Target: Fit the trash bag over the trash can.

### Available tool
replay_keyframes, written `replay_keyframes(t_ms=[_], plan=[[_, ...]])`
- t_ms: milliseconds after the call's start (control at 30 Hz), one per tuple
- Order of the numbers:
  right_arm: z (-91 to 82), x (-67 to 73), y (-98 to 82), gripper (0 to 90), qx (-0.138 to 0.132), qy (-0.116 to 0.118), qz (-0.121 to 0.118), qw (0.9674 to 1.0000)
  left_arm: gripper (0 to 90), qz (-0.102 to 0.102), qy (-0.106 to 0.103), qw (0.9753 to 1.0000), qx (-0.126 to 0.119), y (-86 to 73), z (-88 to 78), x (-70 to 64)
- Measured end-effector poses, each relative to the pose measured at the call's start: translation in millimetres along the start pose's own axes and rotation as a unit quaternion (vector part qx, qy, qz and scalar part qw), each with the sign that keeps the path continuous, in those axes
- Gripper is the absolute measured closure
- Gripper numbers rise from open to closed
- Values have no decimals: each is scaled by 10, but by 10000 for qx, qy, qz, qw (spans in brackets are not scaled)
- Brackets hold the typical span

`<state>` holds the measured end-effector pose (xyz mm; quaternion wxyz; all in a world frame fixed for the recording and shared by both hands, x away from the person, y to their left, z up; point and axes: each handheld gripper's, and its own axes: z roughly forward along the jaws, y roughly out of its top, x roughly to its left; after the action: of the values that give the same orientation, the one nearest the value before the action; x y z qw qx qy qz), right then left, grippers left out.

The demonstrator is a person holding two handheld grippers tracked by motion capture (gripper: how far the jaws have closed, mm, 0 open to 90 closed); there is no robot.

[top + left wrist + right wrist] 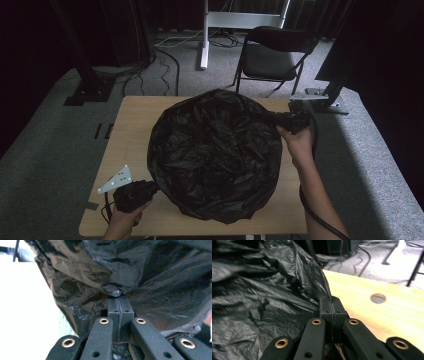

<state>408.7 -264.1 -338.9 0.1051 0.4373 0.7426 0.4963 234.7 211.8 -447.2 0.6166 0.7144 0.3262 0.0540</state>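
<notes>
— Right, where do you have it?

— My left gripper (pixel 119 298) is clamped shut on the near-left edge of the crinkled black plastic bin bag (pixel 215 155); my right gripper (pixel 331 298) pinches its far-right edge. The bag lies puffed over the middle of the pale wooden table (pixel 132 125).

— And next?

— I'd lift both sides evenly, gently, so the thin film doesn't tear. Beyond: grey carpet (pixel 45 150), black folding chair (pixel 272 55).

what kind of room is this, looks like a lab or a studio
Probably a recording lab or studio: a small wooden table on grey carpet, dark curtains around, cables across the floor, stand bases and a folding chair behind.
</notes>
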Motion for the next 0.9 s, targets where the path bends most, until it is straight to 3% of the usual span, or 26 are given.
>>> replay_keyframes(t_ms=[133,233,367,467,533,667,767,900], plan=[[118,-72,-137,900,235,-195,102,9995,900,-139,62,9996,243,-128,55,58],[232,-146,-300,900,398,-336,203,9984,900,-71,218,9985,494,-199,81,82],[432,-272,-568,900,697,-397,417,9959,900,-15,559,9937,973,-312,135,128],[596,-360,-771,900,926,-556,477,9930,900,-212,625,9900,1249,-428,168,222],[672,-419,-870,900,979,-530,614,9919,900,-322,596,9887,1334,-487,176,270],[803,-505,-1046,900,1137,-694,704,9886,900,-604,526,9853,1510,-582,204,320],[849,-573,-1162,900,1230,-848,746,9860,900,-590,522,9839,1607,-621,220,323],[783,-697,-1292,900,1179,-1033,854,9839,900,-668,464,9836,1607,-642,246,338]])
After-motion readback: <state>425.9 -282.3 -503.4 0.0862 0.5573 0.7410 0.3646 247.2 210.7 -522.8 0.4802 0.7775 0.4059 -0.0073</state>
